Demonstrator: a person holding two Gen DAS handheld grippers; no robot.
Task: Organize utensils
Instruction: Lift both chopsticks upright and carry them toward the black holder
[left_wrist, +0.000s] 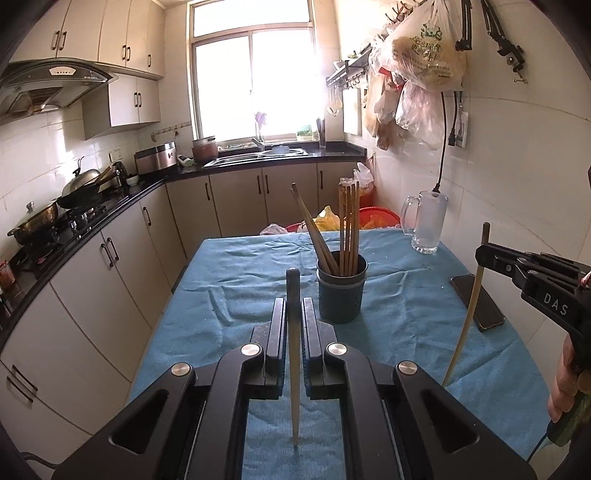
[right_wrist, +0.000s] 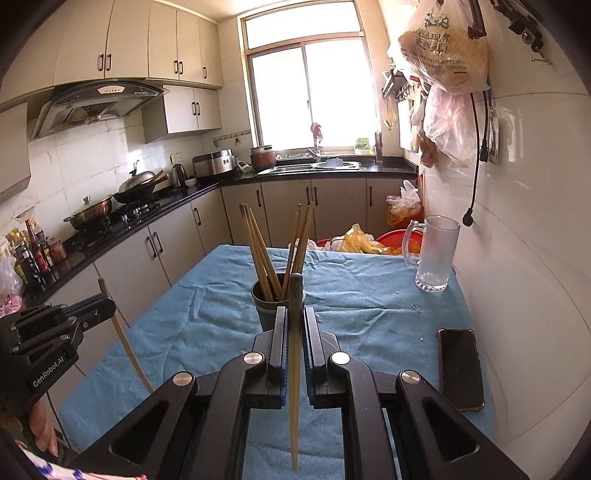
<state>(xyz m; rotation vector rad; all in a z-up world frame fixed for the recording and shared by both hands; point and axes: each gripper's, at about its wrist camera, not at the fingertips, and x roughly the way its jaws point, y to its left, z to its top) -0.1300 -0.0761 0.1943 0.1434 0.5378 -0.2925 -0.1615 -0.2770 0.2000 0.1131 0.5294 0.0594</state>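
Observation:
A dark round utensil holder (left_wrist: 341, 295) stands mid-table on the blue cloth (left_wrist: 240, 280), with several wooden chopsticks upright in it. My left gripper (left_wrist: 294, 301) is shut on a pale chopstick (left_wrist: 294, 369), held upright just left of and nearer than the holder. At the right edge, my right gripper (left_wrist: 482, 254) pinches a second chopstick (left_wrist: 474, 295). In the right wrist view, my right gripper (right_wrist: 294, 314) is shut on that chopstick (right_wrist: 294, 406), directly in front of the holder (right_wrist: 269, 299). The left gripper (right_wrist: 109, 301) with its chopstick (right_wrist: 127, 347) shows at the left.
A black phone (right_wrist: 460, 369) lies on the cloth near the right wall. A glass mug (right_wrist: 436, 254) stands at the far right corner. Beyond the table sits a red basin (right_wrist: 402, 236) with plastic bags. The kitchen counter with a stove (left_wrist: 74, 218) runs along the left.

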